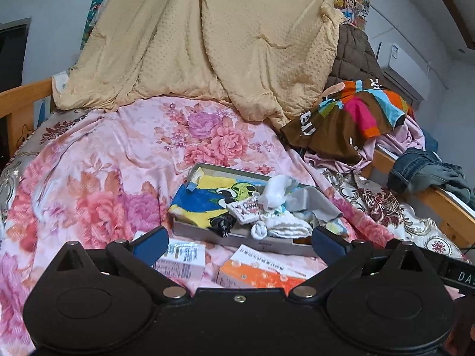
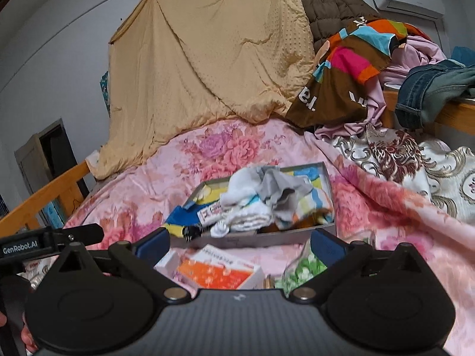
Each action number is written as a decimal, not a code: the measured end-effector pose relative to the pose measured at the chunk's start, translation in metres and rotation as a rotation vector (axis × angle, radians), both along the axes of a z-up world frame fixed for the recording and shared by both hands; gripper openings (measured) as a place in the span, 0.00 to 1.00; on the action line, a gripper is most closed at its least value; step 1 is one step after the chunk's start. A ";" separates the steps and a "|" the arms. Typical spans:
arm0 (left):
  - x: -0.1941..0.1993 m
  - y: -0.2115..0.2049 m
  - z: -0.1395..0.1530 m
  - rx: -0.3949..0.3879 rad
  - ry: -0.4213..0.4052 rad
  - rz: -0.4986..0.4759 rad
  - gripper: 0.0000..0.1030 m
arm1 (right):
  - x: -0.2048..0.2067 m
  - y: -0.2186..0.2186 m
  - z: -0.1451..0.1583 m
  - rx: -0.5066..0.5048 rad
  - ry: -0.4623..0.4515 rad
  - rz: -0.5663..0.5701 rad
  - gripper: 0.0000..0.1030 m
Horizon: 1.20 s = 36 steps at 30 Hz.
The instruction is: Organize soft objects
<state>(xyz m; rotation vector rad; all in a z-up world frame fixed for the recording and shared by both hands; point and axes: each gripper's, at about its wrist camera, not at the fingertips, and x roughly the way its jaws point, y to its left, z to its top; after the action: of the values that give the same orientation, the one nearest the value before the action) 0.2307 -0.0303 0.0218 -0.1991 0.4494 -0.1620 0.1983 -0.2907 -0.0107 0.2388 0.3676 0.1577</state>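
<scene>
While socks and towels sit heaped in the grey tray on the pink bedspread, left gripper and right gripper gape wide, holding nothing; looks nearly done, though clothes at the bed's far side remain unsorted.

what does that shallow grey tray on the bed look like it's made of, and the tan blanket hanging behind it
Grey tray: probably cardboard, matte; thin, straight, folded-looking walls. Tan blanket: soft plush fabric, seemingly a raised-dot fleece; tiny bumps across it, and it drapes in loose folds.
</scene>
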 end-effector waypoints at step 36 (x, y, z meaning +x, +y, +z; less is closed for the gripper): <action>-0.045 0.028 -0.074 0.129 0.050 -0.031 0.99 | -0.043 0.035 -0.063 -0.015 0.065 -0.065 1.00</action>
<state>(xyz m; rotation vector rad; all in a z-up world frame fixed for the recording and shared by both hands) 0.1857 -0.0027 -0.0527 -0.0695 0.5114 -0.1577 0.1551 -0.2560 -0.0738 0.2415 0.4253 0.0835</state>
